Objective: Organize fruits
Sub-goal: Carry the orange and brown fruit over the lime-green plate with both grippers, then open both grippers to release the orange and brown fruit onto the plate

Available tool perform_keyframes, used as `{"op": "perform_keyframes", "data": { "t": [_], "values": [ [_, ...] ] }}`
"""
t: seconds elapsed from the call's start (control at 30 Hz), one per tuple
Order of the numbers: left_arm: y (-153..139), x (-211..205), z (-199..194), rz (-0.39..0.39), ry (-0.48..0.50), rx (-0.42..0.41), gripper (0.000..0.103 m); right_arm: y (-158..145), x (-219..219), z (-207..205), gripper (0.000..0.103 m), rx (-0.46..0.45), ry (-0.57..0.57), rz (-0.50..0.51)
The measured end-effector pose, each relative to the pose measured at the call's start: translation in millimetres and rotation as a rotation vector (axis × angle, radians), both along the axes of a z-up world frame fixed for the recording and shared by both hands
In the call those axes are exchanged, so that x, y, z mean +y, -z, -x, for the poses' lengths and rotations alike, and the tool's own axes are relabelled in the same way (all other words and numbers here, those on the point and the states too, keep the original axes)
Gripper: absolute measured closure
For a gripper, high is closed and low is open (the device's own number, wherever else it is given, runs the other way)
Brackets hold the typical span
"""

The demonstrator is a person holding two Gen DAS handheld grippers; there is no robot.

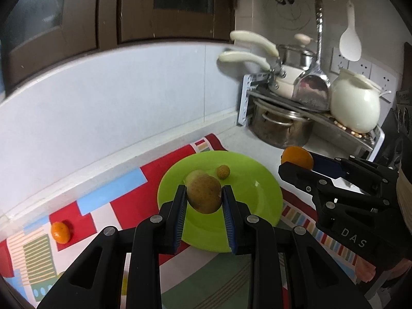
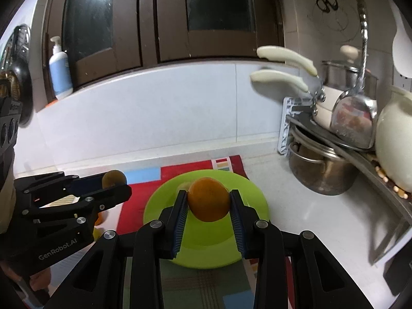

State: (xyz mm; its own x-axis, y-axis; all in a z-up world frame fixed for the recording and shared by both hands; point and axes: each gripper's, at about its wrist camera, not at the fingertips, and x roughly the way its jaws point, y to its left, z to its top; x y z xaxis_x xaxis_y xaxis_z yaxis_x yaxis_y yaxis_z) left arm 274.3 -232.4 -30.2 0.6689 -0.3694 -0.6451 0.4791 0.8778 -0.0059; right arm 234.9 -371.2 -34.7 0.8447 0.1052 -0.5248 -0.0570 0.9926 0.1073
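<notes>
The left gripper [image 1: 204, 197] is pinching a brownish-green fruit [image 1: 204, 194] between its blue pads, holding it raised above the near half of the green plate [image 1: 257, 188]. The right gripper [image 2: 208, 202] is clamping an orange [image 2: 209, 199] in the same way, also above the plate. Both fruits are being carried over the plate, which appears to serve as the collection point. One small yellow-green fruit [image 1: 223, 172] is already lying on the plate's far side, clear of both held fruits. A small tangerine [image 1: 60, 232] is sitting on the patterned mat [image 1: 123, 188], well apart from the plate, apparently awaiting collection. Each grip is crossing the fruit's widest part, probably to stop the round body from slipping.
</notes>
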Motion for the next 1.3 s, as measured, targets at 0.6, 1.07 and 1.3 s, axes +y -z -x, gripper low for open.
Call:
{"op": "perform_keyframes", "data": {
  "t": [0.6, 1.07, 1.3],
  "values": [
    [66.9, -22.6, -53.6, -0.056, -0.002, 0.131, 0.075, 61.7, -7.8, -69.8, 0.069, 0.136, -0.014, -0.026],
    [65.5, -18.9, -56.9, -0.064, -0.019, 0.127, 0.063, 75.8, -9.3, -80.2, 0.061, 0.168, 0.022, -0.033],
    [42.8, -1.9, -34.9, -0.059, -0.053, 0.075, 0.049, 56.1, -7.7, -56.0, 0.058, 0.127, 0.032, -0.021]
  ]
}}
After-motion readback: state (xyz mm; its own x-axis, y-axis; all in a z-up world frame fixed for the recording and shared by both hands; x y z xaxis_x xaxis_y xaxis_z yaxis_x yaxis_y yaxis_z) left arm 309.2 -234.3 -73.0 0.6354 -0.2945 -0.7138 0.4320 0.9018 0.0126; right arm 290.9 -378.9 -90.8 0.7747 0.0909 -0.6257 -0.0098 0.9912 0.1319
